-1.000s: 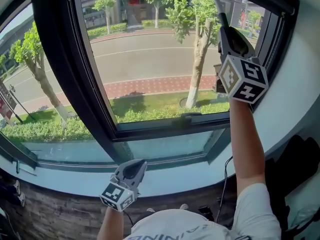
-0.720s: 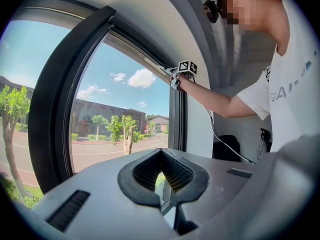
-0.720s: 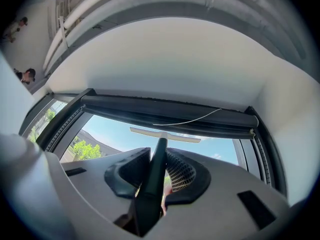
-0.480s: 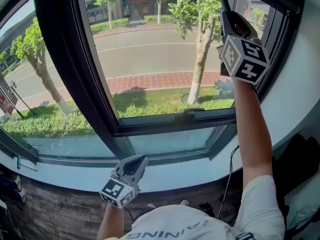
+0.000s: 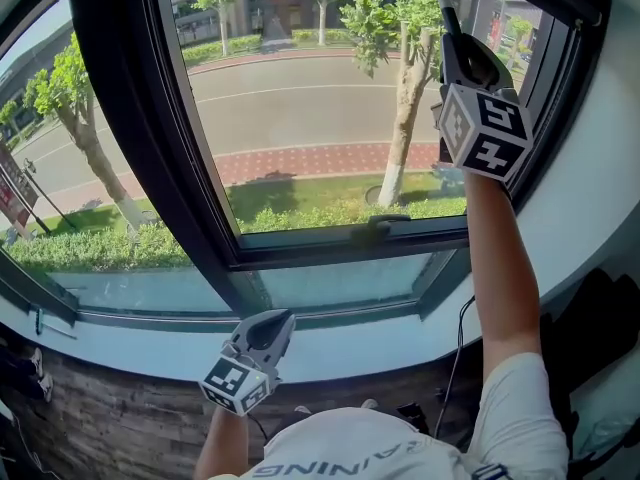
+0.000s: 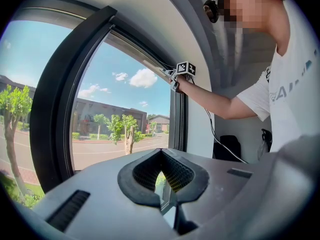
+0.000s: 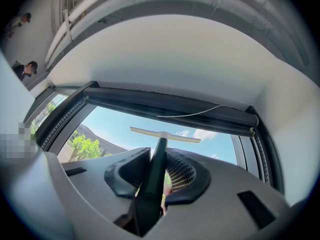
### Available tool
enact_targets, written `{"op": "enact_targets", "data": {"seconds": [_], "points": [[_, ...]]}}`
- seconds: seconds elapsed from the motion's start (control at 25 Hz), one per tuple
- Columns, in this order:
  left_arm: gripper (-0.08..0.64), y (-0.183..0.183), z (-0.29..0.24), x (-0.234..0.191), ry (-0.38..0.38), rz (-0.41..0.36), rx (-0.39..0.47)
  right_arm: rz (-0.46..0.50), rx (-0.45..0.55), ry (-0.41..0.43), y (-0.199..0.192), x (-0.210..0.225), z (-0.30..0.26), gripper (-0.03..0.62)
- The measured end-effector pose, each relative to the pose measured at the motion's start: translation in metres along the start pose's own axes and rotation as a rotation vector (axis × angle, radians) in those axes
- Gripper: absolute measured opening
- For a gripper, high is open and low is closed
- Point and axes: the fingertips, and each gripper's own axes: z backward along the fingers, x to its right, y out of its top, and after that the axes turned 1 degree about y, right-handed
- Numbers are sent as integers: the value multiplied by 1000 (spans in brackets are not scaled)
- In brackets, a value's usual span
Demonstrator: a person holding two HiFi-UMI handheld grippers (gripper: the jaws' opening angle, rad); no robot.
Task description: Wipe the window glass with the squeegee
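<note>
Since my right gripper (image 5: 467, 58) is clamped on the dark-handled squeegee (image 7: 154, 176) with its pale straight blade, high up by the top of the clear window glass (image 5: 300, 118), I'd press the blade flat and draw straight down evenly; my left gripper (image 5: 264, 338) hangs low, jaws together, empty

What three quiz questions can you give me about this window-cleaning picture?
1. True or false: the left claw holds the squeegee.
2. Which part of the squeegee does the right claw grip: A the blade, or B the handle?
3. Fill in: the squeegee's blade sits near the ___ of the window glass.

Key: 1 false, it holds nothing; 2 B; 3 top.
</note>
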Motion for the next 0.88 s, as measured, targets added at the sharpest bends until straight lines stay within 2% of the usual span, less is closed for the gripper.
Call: {"op": "enact_targets", "data": {"seconds": [0.88], "points": [[14, -4, -11, 5, -7, 5, -15, -2, -90, 3, -62, -17, 48, 98]]}}
